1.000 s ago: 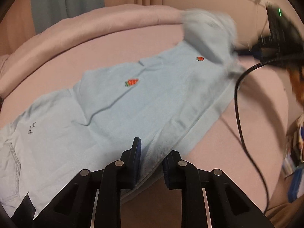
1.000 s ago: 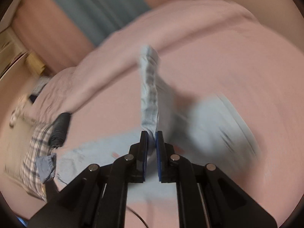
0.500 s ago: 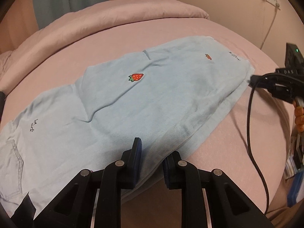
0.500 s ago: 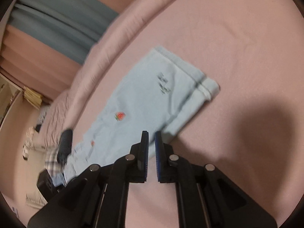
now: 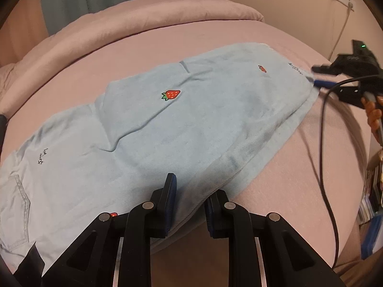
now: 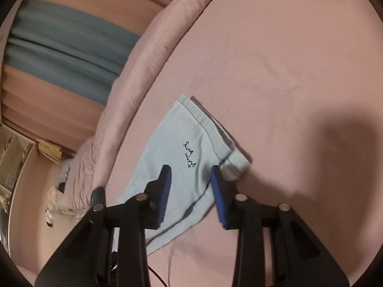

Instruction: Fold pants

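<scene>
the right gripper (image 6: pixel 190 184) has swung down toward the bed since a second ago, when it held a leg of the pants lifted in the air; that leg is now laid flat over the other one. its jaws have just been opening and now stand spread above the hem end, with the cloth seen between the blue pads (image 6: pixel 164 197) but not pressed by them.

the left gripper (image 5: pixel 189 199) has barely shifted: its jaws are narrowly parted with the near edge of the pants (image 5: pixel 167 124) running between them, and whether the pads pinch the cloth i cannot tell.

the pants lie folded lengthwise on the pink bed sheet (image 5: pixel 299 179), a red strawberry patch (image 5: pixel 171 94) showing on top. beyond them runs the rolled pink duvet (image 5: pixel 143 21), and farther off the teal curtain (image 6: pixel 64 50).
</scene>
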`<state>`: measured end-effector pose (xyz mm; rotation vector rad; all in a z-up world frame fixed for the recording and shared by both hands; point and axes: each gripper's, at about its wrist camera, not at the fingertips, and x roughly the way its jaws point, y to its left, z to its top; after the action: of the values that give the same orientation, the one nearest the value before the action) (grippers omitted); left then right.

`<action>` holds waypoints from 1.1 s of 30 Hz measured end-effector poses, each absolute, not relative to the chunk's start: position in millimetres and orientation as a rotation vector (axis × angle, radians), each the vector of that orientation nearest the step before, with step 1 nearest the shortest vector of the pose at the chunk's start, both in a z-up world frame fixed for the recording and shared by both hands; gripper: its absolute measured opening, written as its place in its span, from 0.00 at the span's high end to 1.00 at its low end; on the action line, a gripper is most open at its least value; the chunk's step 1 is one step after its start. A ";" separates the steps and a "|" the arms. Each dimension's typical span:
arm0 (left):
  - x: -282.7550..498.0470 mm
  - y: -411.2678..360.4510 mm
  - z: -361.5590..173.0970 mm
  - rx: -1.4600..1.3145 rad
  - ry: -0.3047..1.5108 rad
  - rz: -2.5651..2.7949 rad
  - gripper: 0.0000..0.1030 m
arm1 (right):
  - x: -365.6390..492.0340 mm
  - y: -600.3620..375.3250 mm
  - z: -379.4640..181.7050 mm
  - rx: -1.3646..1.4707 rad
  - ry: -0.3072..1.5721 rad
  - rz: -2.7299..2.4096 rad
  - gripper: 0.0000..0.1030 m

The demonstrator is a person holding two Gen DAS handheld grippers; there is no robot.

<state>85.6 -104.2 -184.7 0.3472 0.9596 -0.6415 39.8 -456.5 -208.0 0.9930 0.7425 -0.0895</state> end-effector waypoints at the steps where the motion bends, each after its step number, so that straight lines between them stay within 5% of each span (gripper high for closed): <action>1: 86.1 -104.2 -184.6 0.347 0.961 -0.642 0.80 | 40.9 -459.6 -214.3 0.985 0.789 -0.122 0.70; 9: 89.4 -103.0 -183.8 0.357 0.962 -0.645 0.80 | 48.8 -465.5 -223.8 1.058 0.822 -0.177 0.73; 10: 89.3 -103.0 -183.1 0.357 0.959 -0.642 0.80 | 51.4 -466.7 -224.2 1.074 0.797 -0.140 0.80; 11: 88.7 -103.0 -181.9 0.358 0.951 -0.642 0.81 | 53.1 -468.0 -225.4 1.069 0.786 -0.125 0.97; 13: 83.1 -101.6 -177.0 0.374 0.911 -0.640 0.88 | 51.2 -469.4 -225.7 1.042 0.795 -0.130 0.97; 21: 76.2 -107.4 -186.4 0.477 0.919 -0.642 0.89 | 28.4 -471.3 -205.7 0.921 0.819 -0.127 0.93; 24: 78.7 -105.5 -184.6 0.459 0.930 -0.623 0.80 | 36.5 -478.7 -234.0 0.997 0.894 -0.143 0.96; 25: 79.2 -102.9 -182.1 0.459 0.936 -0.612 0.75 | 33.7 -481.9 -230.7 1.017 0.875 -0.135 0.92; 27: 76.2 -95.0 -176.3 0.459 0.940 -0.601 0.44 | 26.1 -485.3 -221.9 1.025 0.840 -0.125 0.77; 29: 66.6 -83.5 -166.3 0.436 0.918 -0.625 0.33 | 11.3 -490.2 -212.2 1.021 0.812 -0.134 0.44; 33: 60.1 -69.8 -149.4 0.388 0.875 -0.661 0.32 | -9.4 -494.0 -206.6 0.980 0.803 -0.154 0.44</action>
<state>60.1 -69.8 -149.4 0.3876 0.8753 -0.6614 -9.4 -494.0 -206.6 0.9804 0.8035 -0.1544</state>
